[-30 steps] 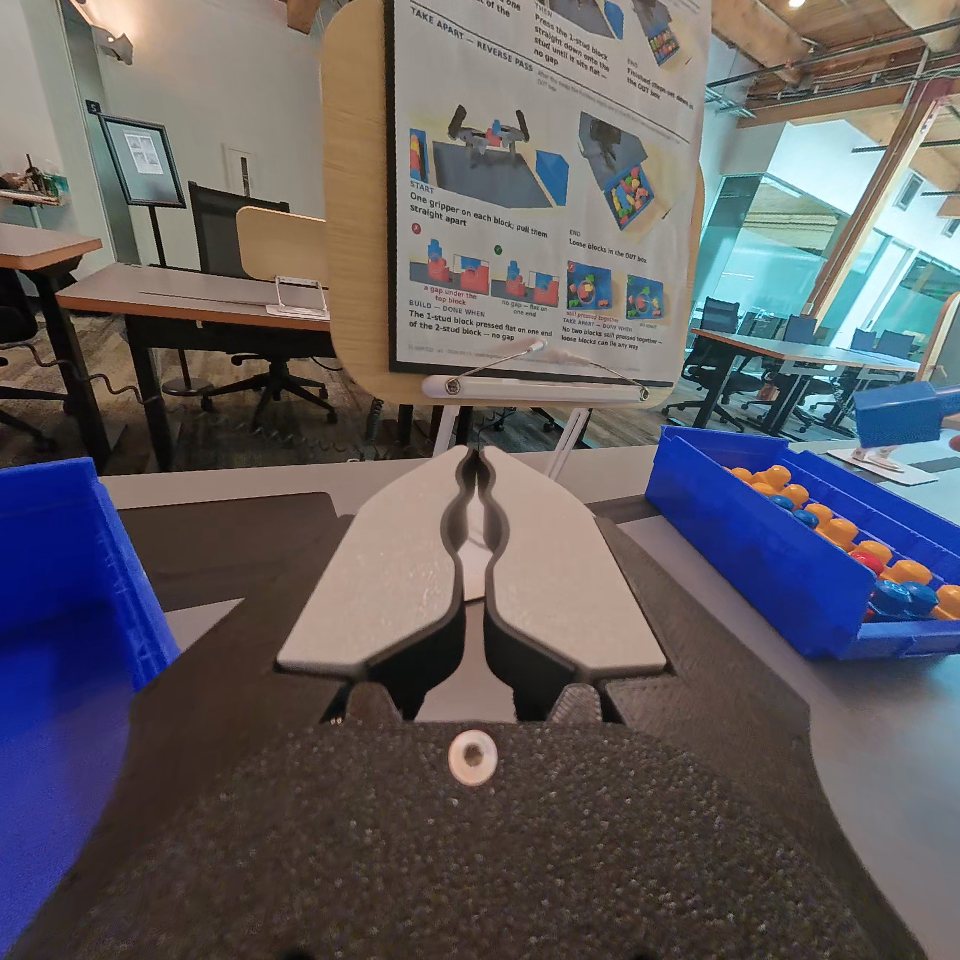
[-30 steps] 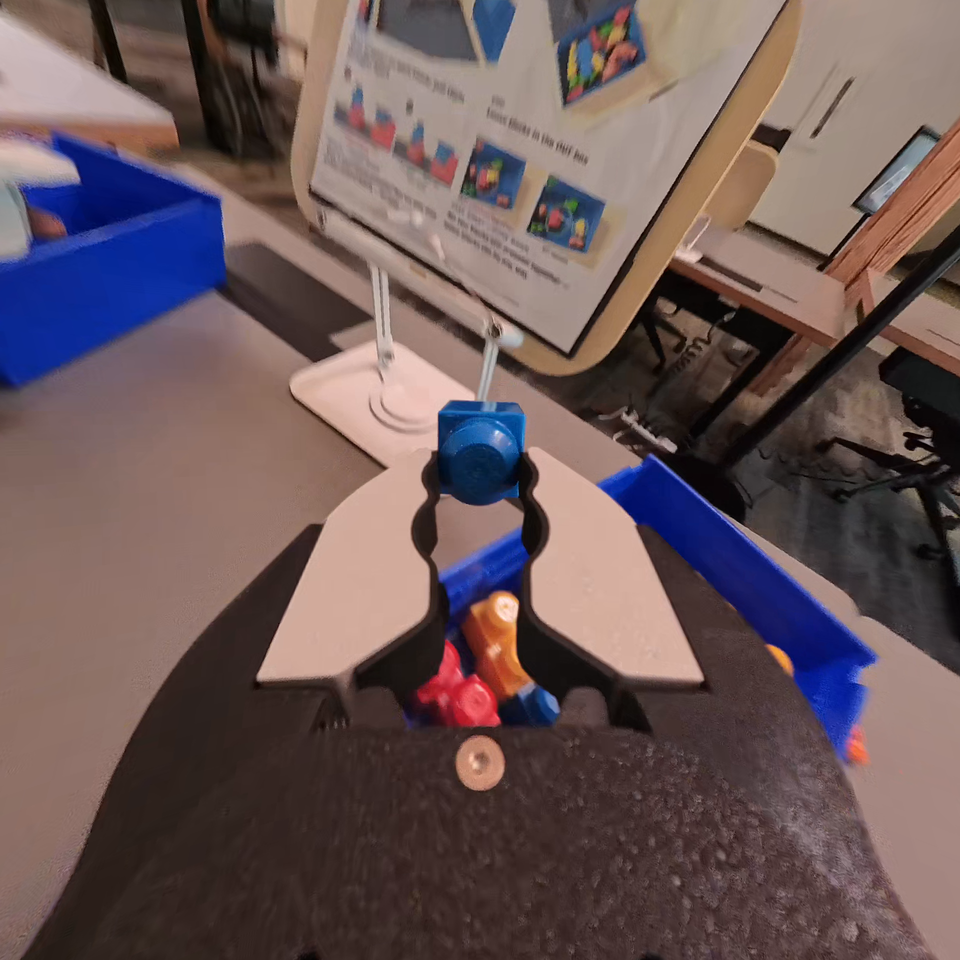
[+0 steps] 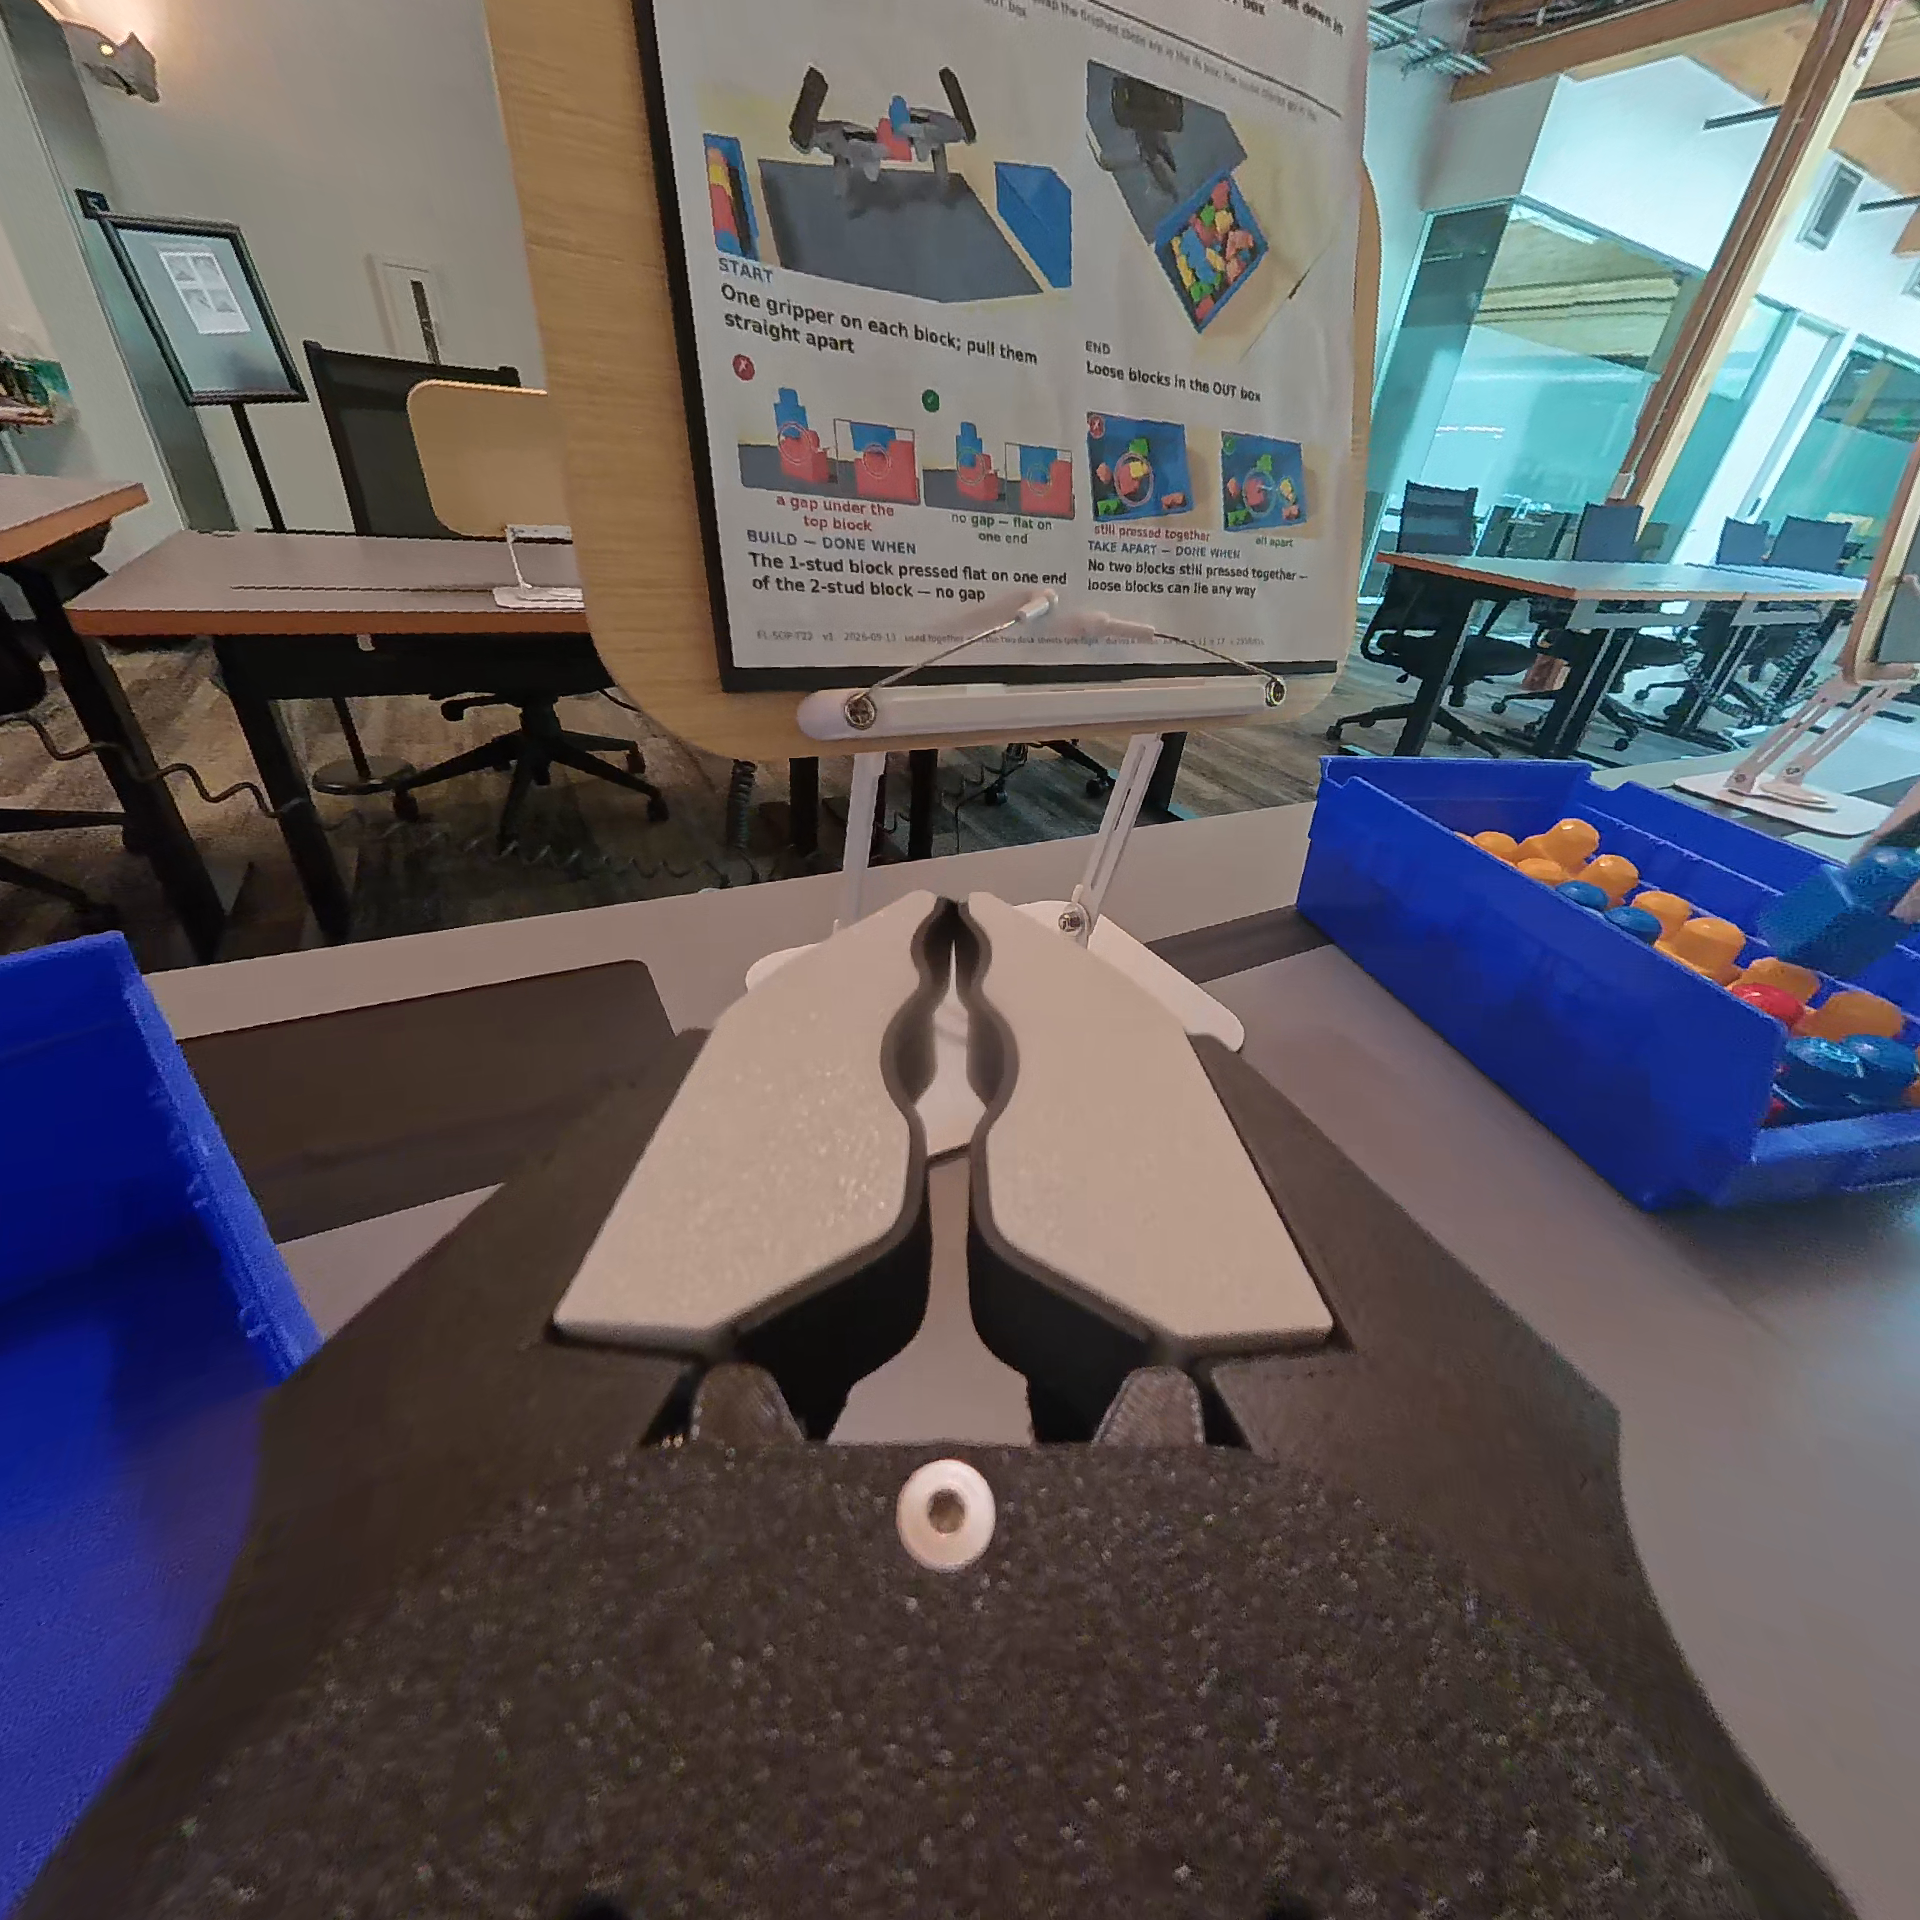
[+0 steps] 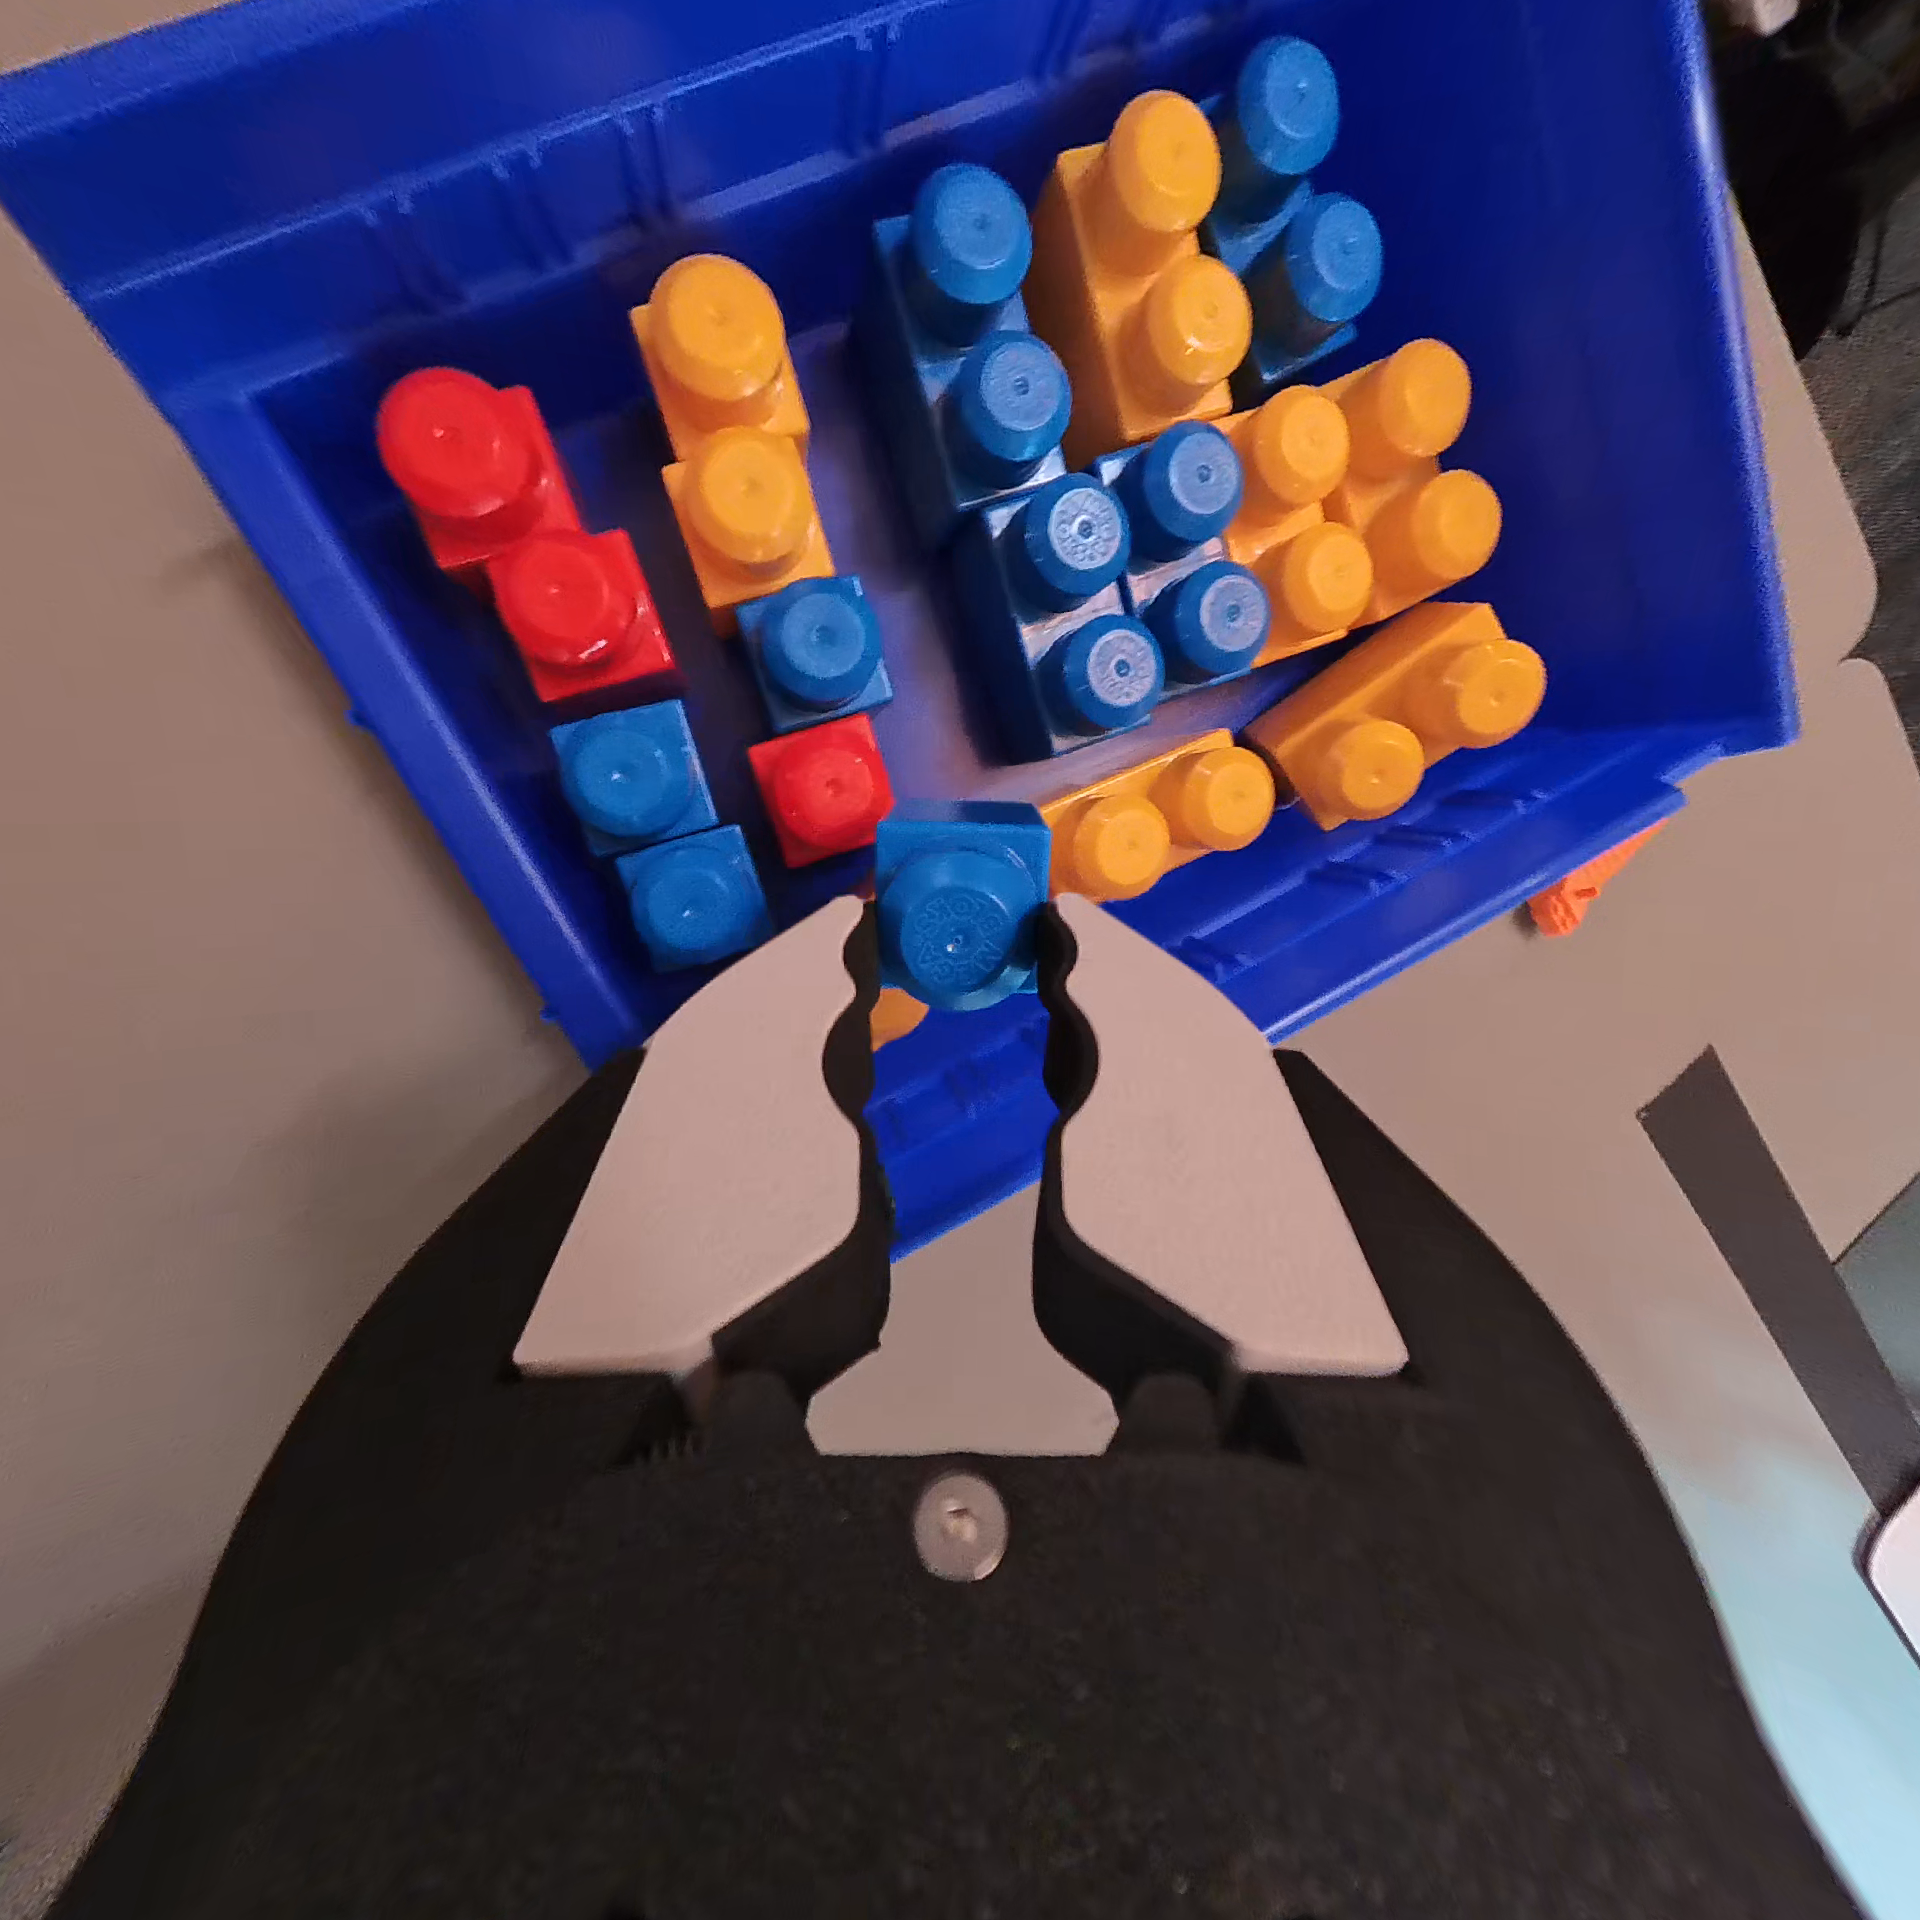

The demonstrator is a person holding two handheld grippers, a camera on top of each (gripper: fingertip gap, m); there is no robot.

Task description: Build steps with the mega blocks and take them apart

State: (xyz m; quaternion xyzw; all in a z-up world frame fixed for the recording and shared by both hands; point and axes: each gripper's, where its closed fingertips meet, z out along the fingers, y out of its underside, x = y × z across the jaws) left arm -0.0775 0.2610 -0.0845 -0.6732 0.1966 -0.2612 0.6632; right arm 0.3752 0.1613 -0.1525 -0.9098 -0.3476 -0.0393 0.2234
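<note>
Blue plastic is what is gripped right now: a small one-stud block is pinched between the fingertips of the right gripper, with its round stud pointing back at the camera. It is held up over the near wall of the blue bin, and the bin is the landmark for everything here.

Inside the bin, red, orange and blue blocks are packed close, studs up. A small orange thing lies just outside the bin's corner; what it is cannot be told.

The left gripper is squeezed closed on nothing. It is kept well apart from the bin, which is seen to its right.

The step in hand looks like a lift-out or a put-back; which one cannot be told. To do it well, the pinch should be kept firm and the block kept level, because only the fingertips are on it. It should be moved straight, so the bin's wall is not bumped. A two-stud block would be needed next for a step to be built.

The bin is set on a grey table. Beside it a dark mat is laid, and behind that a picture board is stood up. A second blue bin is at the far left. Desks and chairs fill the room.
</note>
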